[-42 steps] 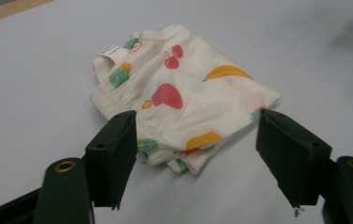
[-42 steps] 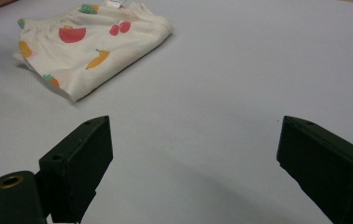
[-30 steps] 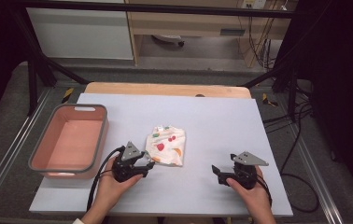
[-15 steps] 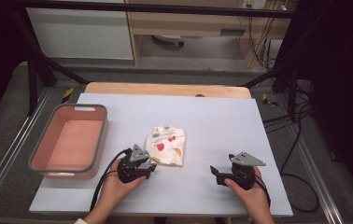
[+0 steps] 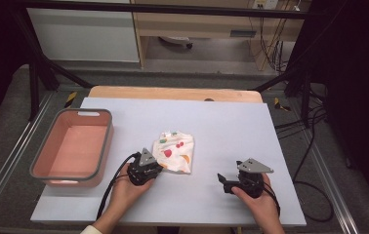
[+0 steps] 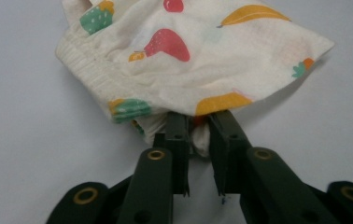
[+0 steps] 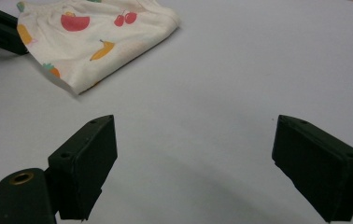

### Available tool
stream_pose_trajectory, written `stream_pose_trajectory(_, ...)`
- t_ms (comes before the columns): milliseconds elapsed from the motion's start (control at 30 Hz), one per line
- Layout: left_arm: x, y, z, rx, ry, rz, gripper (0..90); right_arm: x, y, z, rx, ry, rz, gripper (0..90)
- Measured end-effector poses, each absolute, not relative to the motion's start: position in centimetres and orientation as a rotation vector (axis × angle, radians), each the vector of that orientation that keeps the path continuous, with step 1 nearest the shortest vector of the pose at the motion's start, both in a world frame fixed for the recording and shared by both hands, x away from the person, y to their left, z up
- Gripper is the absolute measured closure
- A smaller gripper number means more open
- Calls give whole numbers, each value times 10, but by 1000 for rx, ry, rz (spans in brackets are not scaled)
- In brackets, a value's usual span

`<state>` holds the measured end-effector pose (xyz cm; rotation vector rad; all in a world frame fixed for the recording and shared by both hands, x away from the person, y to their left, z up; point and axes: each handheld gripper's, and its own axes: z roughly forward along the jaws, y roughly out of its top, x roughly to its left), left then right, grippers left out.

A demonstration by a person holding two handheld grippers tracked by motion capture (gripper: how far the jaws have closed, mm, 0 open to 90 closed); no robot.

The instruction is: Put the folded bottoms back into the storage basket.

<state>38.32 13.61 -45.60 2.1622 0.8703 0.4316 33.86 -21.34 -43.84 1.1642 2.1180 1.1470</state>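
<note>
Left tool [image 6: 198,140], lower centre of the left gripper view: jaws drawn close, clamped on a bunched edge of the cloth [image 6: 188,51]. Fabric pinched between them, tips tucked under the near hem. Same tool in the high view [image 5: 146,169], lower centre-left, held in the left hand [image 5: 126,190], cable looping back toward the bottom edge; touches the lower left corner of the cloth [image 5: 175,153].

Right tool [image 7: 195,163], bottom of the right gripper view: jaws spread wide apart, bare bench [image 7: 240,70] between them, nothing held. In the high view at lower centre-right [image 5: 238,179], gripped by the right hand [image 5: 258,202], grey three-cornered plate on top, jaws pointing left. Well apart from the cloth.

Cloth: cream, printed with fruit (strawberries, bananas, cherries), folded and rumpled, ribbed band along one edge. Lies flat on the bench near the middle of the high view; upper left of the right gripper view [image 7: 95,37], with the left tool's black jaws touching its left edge there.

Bench [image 5: 221,122]: pale blue-grey top, wooden strip along the far edge.

Bin [image 5: 75,146]: salmon-pink, grey rim, rectangular, at the left of the high view on the bench, near the left tool, apart from the cloth.
</note>
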Motion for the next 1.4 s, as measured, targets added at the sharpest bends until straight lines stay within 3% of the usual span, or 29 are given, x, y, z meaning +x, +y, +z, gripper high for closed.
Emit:
stream_pose_trajectory(133, 381, 136, -454, 2155, 873, 418, 863, 338, -212, -440, 1143, 2136, 1134, 144)
stream_pose_trajectory(833, 348, 158, -434, 2172, 844, 332, 865, 334, -210, -437, 1155, 2146, 1159, 123)
stream_pose_trajectory(1400, 318, 175, -437, 2210, 850, 284, 863, 316, -157, -436, 1027, 2294, 1204, 120)
